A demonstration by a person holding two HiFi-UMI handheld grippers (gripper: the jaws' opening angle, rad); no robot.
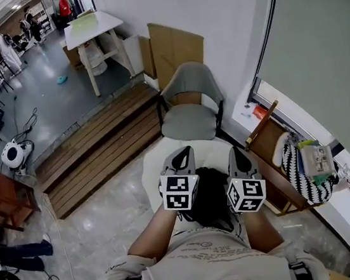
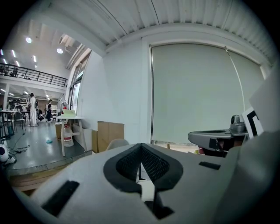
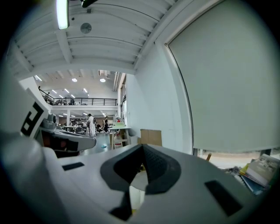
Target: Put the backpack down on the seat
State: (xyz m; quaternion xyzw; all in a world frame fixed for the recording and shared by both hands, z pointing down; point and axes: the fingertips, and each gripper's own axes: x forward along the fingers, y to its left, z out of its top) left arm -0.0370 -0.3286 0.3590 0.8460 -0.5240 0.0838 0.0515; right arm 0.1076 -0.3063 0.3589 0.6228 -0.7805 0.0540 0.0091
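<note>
At the left of the head view the wooden steps (image 1: 99, 146) ran slantwise, their near end lost behind a dark cabinet at the picture's edge. The left gripper (image 1: 182, 152) was held in front of the person's chest. In its own view the left gripper (image 2: 141, 146) had its tongs pressed together, tips meeting with nothing pinched between them. Between the two marker cubes sat a dark mass that looked to be the backpack (image 1: 212, 196), close against the person's chest. The cubes and the shirt covered its edges, so its outline, its straps and whatever bore it could not be made out. Under it showed a white rounded surface (image 1: 153, 177), mostly hidden by the grippers and arms, and whether the backpack rested on it could not be told. Beyond, by the wall, stood the grey chair (image 1: 189, 123), its seat well apart from the backpack. The right gripper (image 1: 236, 153) was level beside the left. Its own view showed the right gripper (image 3: 142, 148) with tongs likewise shut tight on nothing. At the far right a striped bag (image 1: 294, 171) hung on a wooden frame, partly covered by papers.
</note>
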